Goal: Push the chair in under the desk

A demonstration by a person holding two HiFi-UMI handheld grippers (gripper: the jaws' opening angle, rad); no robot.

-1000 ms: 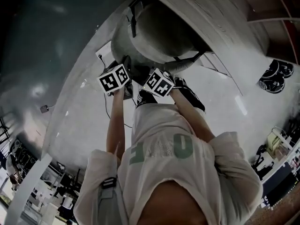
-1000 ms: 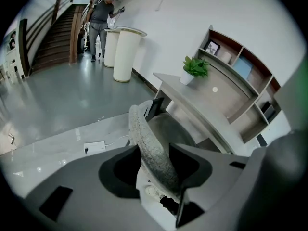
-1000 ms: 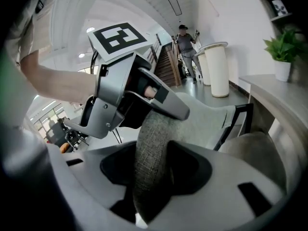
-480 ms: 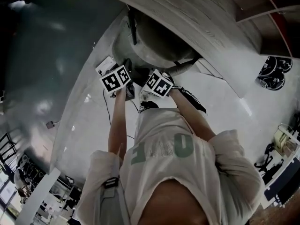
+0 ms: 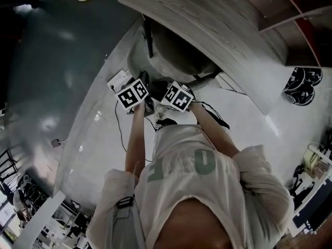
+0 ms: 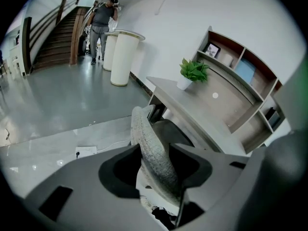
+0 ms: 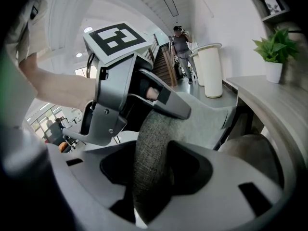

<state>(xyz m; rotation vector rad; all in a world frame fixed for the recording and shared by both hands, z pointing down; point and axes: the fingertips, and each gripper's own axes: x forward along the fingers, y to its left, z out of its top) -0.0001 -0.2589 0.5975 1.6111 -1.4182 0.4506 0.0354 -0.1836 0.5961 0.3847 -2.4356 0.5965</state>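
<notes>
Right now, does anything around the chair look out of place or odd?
A white power strip lies loose on the floor close beside the chair, a plug in it. Nothing else stands out.

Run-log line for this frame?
step: push chair in | left claw: shut on chair backrest | right claw: shut on chair backrest | seat: partly under desk

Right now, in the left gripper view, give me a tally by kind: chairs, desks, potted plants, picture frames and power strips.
grey chair: 1
desk: 1
potted plant: 1
picture frame: 1
power strip: 1
Total: 5
</notes>
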